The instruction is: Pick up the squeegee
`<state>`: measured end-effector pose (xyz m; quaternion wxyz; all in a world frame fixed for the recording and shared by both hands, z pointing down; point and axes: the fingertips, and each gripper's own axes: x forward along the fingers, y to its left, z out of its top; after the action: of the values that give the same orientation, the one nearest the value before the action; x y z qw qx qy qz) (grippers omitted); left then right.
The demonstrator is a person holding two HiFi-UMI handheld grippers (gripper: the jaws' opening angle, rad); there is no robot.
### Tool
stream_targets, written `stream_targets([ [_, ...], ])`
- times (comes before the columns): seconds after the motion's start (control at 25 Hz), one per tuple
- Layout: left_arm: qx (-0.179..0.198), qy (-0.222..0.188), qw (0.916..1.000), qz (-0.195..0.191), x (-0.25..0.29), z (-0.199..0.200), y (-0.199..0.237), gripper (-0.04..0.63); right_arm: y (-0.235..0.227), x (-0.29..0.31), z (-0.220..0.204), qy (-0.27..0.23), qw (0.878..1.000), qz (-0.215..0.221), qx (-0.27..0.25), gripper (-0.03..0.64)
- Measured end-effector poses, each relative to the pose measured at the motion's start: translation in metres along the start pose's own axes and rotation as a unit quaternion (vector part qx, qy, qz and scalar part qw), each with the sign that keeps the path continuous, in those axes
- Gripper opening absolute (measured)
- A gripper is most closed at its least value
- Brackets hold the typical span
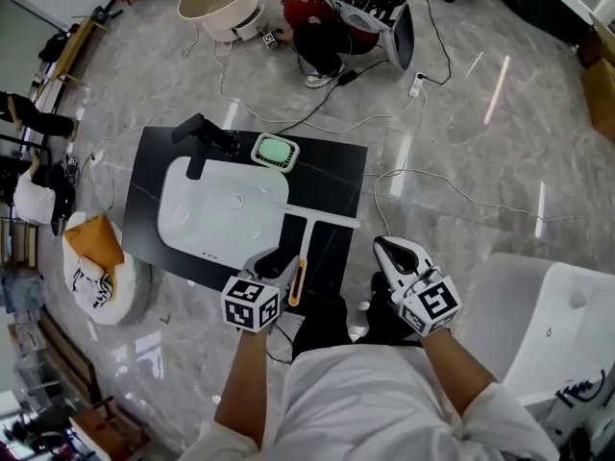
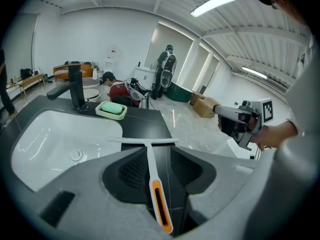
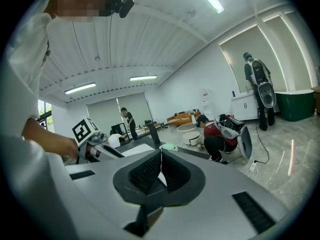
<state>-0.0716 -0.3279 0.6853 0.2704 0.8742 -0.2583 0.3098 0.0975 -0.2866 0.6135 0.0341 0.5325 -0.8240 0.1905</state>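
The squeegee (image 1: 305, 243) lies on the black counter (image 1: 336, 166) just right of the white sink (image 1: 192, 209), white blade away from me and orange-slotted handle toward me. My left gripper (image 1: 275, 261) hangs over the handle end, open. In the left gripper view the squeegee (image 2: 149, 164) runs between the spread jaws of the left gripper (image 2: 156, 153), and neither pad presses on it. My right gripper (image 1: 386, 249) is held off the counter's right edge, above the floor. In its own view the right gripper (image 3: 160, 157) is shut with nothing in it.
A black faucet (image 1: 204, 137) and a green soap dish (image 1: 275, 152) stand behind the sink. Cables (image 1: 423, 176) trail over the marble floor. A person (image 1: 317, 17) crouches beyond the counter. A white tub (image 1: 562, 320) is at the right and a round stool with orange cloth (image 1: 101, 267) at the left.
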Motion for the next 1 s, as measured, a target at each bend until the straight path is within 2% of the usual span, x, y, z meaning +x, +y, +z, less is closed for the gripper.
stream_targets([
  [0.16,0.009,0.027,0.9996,0.004,0.017,-0.004,0.008,0.141,-0.01,-0.003,-0.003,-0.002,1.0,-0.009,0.01,0.015],
  [0.44,-0.002,0.067,0.9977,-0.013,0.046,-0.008,0.011,0.143,-0.033,-0.013,-0.011,-0.004,0.999,-0.034,0.027,0.015],
  [0.6,-0.003,0.092,0.9954,-0.029,0.063,-0.012,0.009,0.155,-0.039,-0.016,-0.014,-0.006,0.998,-0.042,0.035,0.015],
  [1.0,-0.003,0.164,0.9863,-0.02,0.087,-0.031,0.016,0.16,-0.048,-0.022,-0.02,-0.012,0.998,-0.05,0.048,0.015],
])
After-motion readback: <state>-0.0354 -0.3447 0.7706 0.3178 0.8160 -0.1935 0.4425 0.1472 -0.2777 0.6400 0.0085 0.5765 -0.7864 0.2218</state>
